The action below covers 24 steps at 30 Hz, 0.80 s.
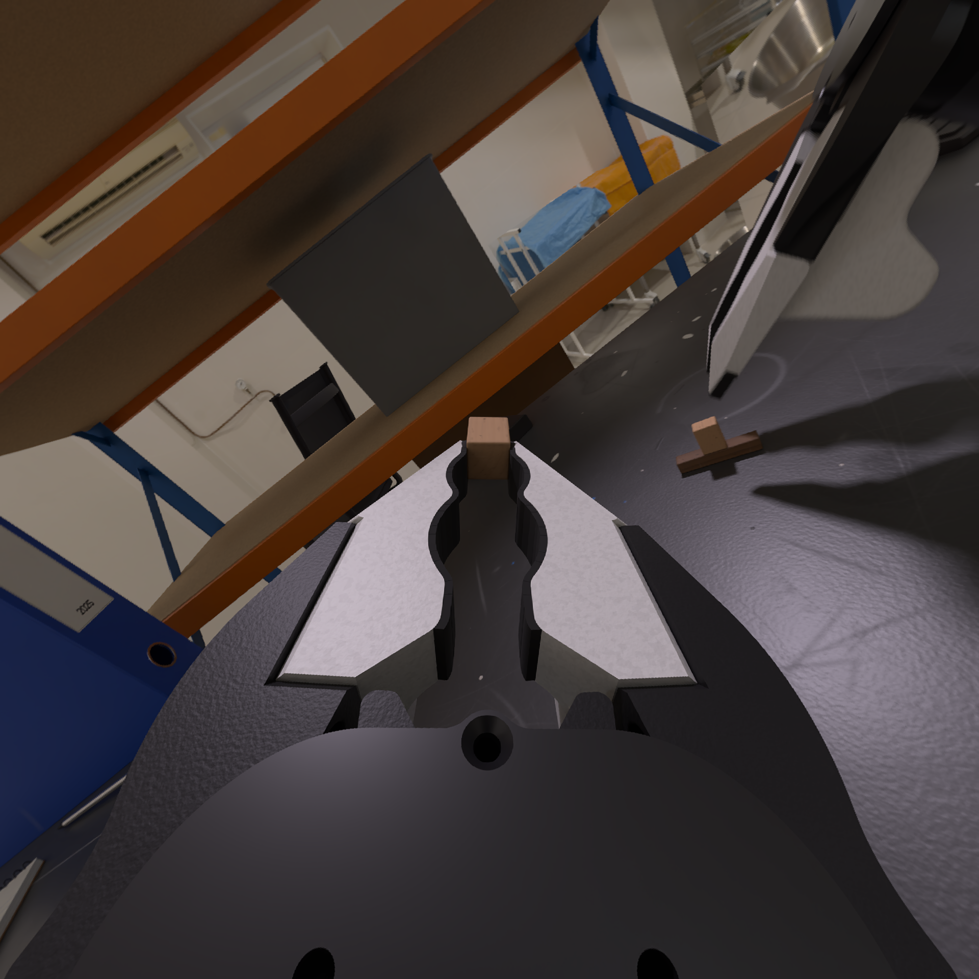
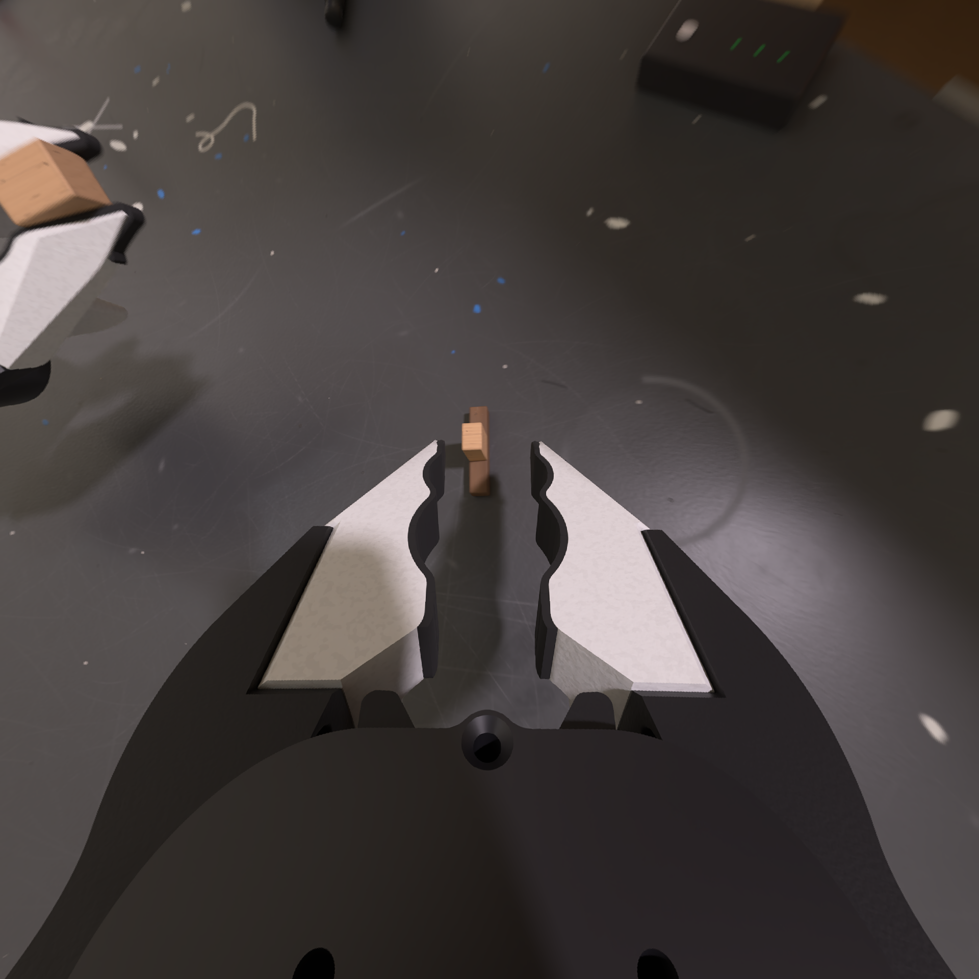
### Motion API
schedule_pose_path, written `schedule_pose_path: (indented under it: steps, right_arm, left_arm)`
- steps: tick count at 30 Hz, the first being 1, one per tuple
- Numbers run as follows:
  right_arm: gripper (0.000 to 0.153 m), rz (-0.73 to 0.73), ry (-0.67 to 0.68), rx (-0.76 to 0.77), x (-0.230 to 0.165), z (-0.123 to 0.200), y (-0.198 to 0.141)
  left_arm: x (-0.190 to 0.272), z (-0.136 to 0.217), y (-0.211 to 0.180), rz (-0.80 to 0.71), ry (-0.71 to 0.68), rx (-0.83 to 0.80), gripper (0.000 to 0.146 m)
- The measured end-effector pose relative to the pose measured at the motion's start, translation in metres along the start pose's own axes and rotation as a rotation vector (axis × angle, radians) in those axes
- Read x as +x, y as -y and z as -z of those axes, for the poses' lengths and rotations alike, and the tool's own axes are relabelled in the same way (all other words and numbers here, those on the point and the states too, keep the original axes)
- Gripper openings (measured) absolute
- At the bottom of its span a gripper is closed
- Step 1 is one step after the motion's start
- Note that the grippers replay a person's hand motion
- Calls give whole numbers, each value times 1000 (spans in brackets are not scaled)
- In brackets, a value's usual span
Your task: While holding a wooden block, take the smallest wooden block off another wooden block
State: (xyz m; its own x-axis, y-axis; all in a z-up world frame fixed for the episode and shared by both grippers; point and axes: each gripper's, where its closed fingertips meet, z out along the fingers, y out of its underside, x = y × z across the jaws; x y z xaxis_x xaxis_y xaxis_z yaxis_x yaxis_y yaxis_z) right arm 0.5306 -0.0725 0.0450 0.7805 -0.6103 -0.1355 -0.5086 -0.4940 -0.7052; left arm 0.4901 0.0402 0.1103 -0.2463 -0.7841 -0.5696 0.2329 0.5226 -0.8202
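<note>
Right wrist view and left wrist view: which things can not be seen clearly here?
- Held wooden block: in the left wrist view the left tongs cover its sides.
- Dark long block: the small block on it hides its middle.
- Right tongs: in the right wrist view their height above the table is unclear.

Pale smooth wooden block [image 1: 488, 448]; matt, scuffed, speckled dark table [image 2: 318, 328].
</note>
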Motion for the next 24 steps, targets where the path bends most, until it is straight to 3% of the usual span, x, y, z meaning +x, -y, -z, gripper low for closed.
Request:
schedule_pose_path:
  steps: [4, 10, 15, 19, 24]
  right_arm:
    - [32, -42, 79, -86, -8, -21, -1]
    - [29, -25, 32, -215, -4, -35, -7]
    - [10, 21, -29, -222, 0, -36, -10]
    - [8, 28, 15, -187, -11, -26, -14]
    - [8, 52, 48, -61, -34, 12, -22]
  left_arm:
    - [-5, -1, -2, 13, 12, 0, 14]
    - [0, -1, 3, -34, 2, 15, 14]
    - [-1, 0, 4, -23, 8, 27, 14]
    - [-1, 2, 8, -18, 1, 55, 14]
    - [4, 3, 14, -34, -23, 84, 14]
